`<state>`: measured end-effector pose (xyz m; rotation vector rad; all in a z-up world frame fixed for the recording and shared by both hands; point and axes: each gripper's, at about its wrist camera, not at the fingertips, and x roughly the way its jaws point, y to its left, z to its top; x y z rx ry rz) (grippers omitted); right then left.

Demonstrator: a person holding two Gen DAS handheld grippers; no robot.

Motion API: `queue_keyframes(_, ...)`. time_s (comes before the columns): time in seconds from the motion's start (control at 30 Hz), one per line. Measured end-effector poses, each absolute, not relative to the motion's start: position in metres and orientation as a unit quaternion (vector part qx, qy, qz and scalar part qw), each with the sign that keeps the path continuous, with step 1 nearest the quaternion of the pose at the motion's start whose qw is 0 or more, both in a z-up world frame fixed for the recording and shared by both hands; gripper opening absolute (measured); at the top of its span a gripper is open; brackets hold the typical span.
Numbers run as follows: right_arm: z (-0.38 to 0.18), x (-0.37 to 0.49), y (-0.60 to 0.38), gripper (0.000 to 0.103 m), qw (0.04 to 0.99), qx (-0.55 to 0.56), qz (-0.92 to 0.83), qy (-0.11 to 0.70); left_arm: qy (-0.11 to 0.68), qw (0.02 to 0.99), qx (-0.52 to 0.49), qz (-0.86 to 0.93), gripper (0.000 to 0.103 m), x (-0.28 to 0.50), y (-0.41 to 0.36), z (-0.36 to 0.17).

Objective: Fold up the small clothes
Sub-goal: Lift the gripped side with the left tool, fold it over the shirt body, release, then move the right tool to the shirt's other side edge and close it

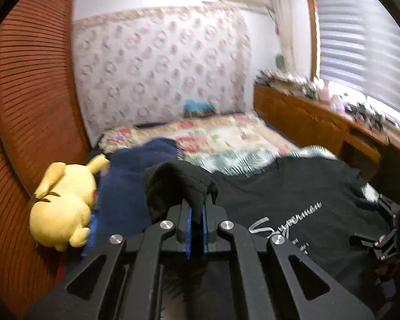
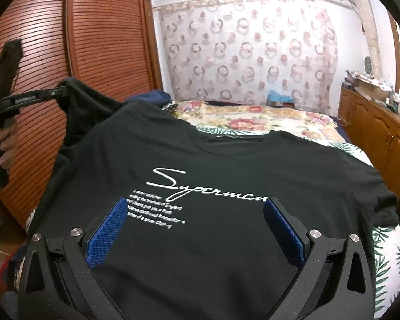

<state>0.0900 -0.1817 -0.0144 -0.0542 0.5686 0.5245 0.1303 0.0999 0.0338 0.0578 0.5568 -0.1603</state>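
A black cotton T-shirt [image 2: 200, 165] with white "Superman" script lies front up and spread across the bed [image 2: 280, 117], its collar toward the far wall and its hem nearest the right wrist camera. Beneath it show a leaf-patterned white sheet [image 2: 386, 253] and, farther back, a floral quilt [image 2: 253, 118].

The left gripper [image 1: 197, 210] has its 2 blue-padded fingers [image 1: 187, 221] pressed together on a bunch of the shirt's black fabric, which humps up above the tips. From the right wrist view this is the shirt's left sleeve [image 2: 74, 98], lifted off the bed and drawn up toward the louvred wooden wardrobe door [image 2: 93, 40], with the cloth stretched in a slope from the sleeve down to the chest. A hand [image 2: 2, 144] grips that tool's handle at the left edge of the view.

The right gripper [image 2: 194, 213] hovers over the lower front of the shirt, below the printed text, with its 2 blue-padded fingers [image 2: 106, 229] spread wide apart and nothing between them; whether the tips touch the cloth cannot be told.

A yellow plush toy [image 1: 64, 202] lies at the bed's left edge against the wardrobe, just beside a dark blue cloth [image 1: 125, 181]. A wooden cabinet [image 2: 373, 130] stands along the right wall under the window blinds [image 1: 360, 53].
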Motion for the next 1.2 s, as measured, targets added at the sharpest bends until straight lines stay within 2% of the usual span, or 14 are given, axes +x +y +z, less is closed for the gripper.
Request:
queue_keyframes(0.03, -0.014, 0.091, -0.183, 0.103, 0.926, -0.026, 0.255, 0.278, 0.280, 0.956, 0.031, -0.086, 0.010, 0.133, 0.096, 0.032)
queue_keyframes(0.1, -0.015, 0.092, -0.185, 0.103, 0.926, -0.027, 0.252, 0.280, 0.287, 0.951, 0.035, -0.105, 0.029, 0.132, 0.086, 0.029)
queue_keyframes(0.3, -0.013, 0.098, -0.183, 0.103, 0.926, -0.037, 0.252, 0.280, 0.282, 0.952, 0.040, -0.111, 0.052, 0.116, 0.080, 0.036)
queue_keyframes(0.5, -0.005, 0.109, -0.169, 0.103, 0.919, -0.056, 0.274, 0.277, 0.270, 0.958, 0.032, -0.092, 0.054, 0.105, 0.102, 0.040)
queue_keyframes(0.8, -0.003, 0.143, -0.126, 0.090, 0.890, -0.082, 0.335, 0.298, 0.271, 0.960, 0.016, -0.068, 0.054, 0.102, 0.119, 0.024)
queue_keyframes(1.2, -0.016, 0.162, -0.158, 0.090, 0.894, -0.079, 0.299, 0.325, 0.304, 0.948, 0.003, -0.097, 0.054, 0.106, 0.092, -0.019)
